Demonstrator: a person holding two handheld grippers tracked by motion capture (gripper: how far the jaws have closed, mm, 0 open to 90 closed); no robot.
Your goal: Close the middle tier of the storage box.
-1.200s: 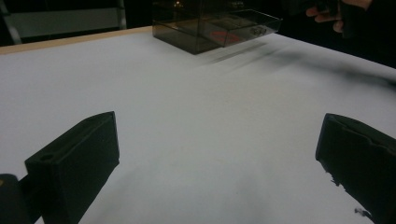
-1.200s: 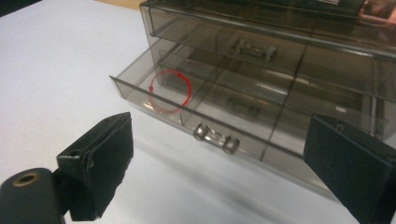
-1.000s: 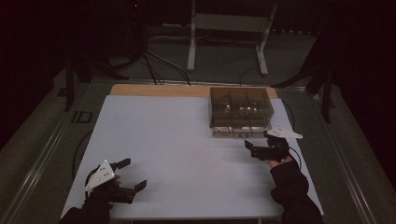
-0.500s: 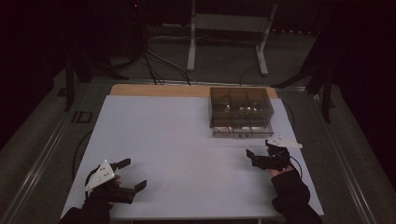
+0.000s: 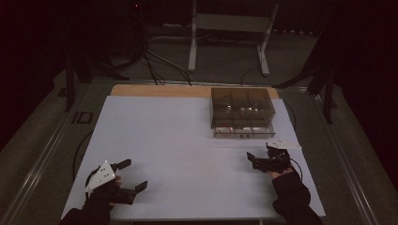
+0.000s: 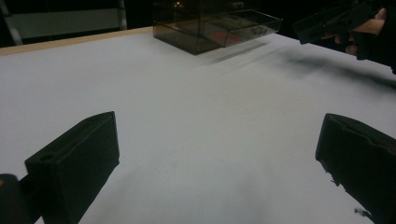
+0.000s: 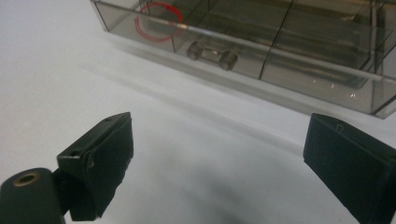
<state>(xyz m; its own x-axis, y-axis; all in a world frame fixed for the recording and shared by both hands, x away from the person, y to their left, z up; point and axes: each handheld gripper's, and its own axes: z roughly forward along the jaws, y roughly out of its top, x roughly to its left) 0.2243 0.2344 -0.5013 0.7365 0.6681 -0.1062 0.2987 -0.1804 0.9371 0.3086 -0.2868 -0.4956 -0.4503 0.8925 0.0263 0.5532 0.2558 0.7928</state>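
Since a second ago my right gripper (image 5: 256, 161) has drawn back toward me from the smoked organizer box (image 5: 241, 112). My left gripper (image 5: 133, 176) idles far off, jaws apart. Right jaws gape too, nearer; the box lies just ahead, long side across them.

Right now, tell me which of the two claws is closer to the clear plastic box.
The right claw. It sits just in front of the clear plastic box at the table's right side, while the left claw waits open far off at the near-left corner.
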